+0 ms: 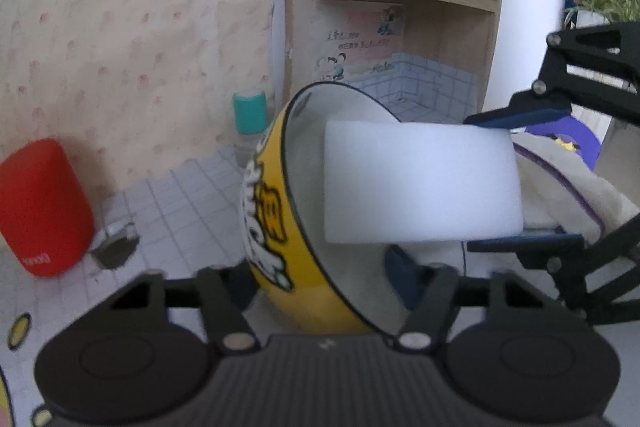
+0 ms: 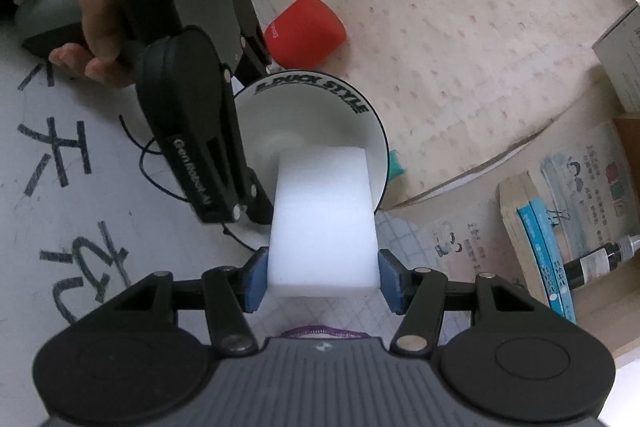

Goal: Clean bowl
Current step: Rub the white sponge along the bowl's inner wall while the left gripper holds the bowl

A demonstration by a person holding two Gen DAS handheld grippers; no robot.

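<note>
Broadly, two views, one moment.

Left wrist view
bowl: yellow outside w/ cartoon print, white inside; tipped on its side, mouth facing right, on the tiled mat. Prob. ceramic: stiff, glossy, slippery, breakable if dropped; rim is the natural hold.
left gripper: jaws straddle the bowl's near wall, one outside, one inside; narrowed, appear to pinch the rim, though pad contact is partly hidden.
sponge: white foam block, light, soft, compressible; its left end sits at the bowl's mouth.
right gripper: enters from the right, blue pads above and below the sponge.

Right wrist view
right gripper: part-open, both blue pads clamped on the sponge's near end.
bowl: white interior, lettered rim; sponge's far end reaches inside.
left gripper: held by a hand far left, tips at the bowl's left rim; squeeze can't be judged here.
</note>
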